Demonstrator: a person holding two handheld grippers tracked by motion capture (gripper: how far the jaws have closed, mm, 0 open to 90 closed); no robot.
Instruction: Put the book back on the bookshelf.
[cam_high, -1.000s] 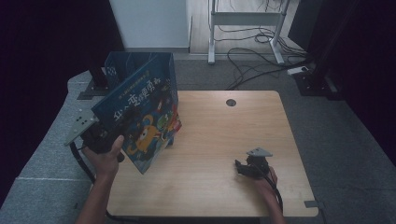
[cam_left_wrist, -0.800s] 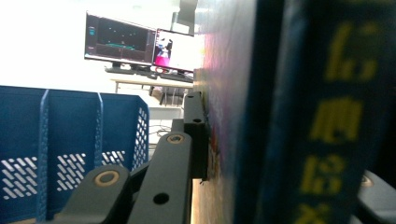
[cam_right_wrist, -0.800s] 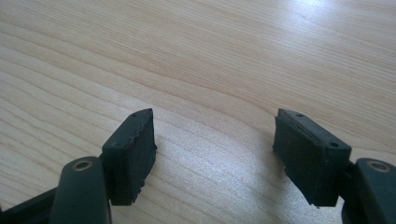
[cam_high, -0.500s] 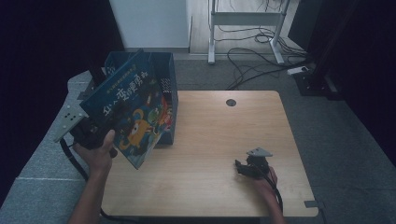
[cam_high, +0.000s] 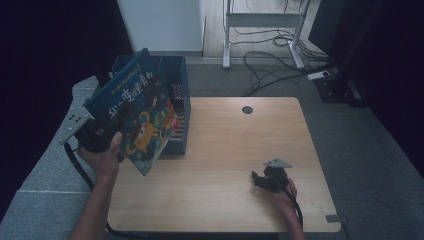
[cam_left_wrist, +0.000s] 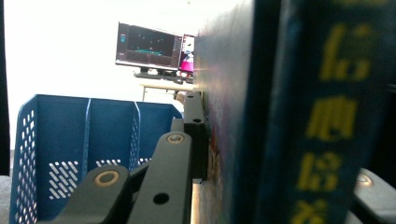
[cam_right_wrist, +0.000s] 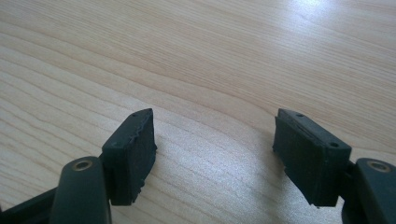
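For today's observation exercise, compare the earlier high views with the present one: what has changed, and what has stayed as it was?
The left gripper, shut on the picture book, has carried it left and upward, off the table's edge and beside the blue file rack, tilting it further back. The grip did not change. The right gripper rests on the table as before, jaws open and holding nothing; rack and table are unmoved.

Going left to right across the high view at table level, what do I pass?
Left tool clamped on the picture book → blue file rack → round cable hole in the table → right tool, open and low over the wood.
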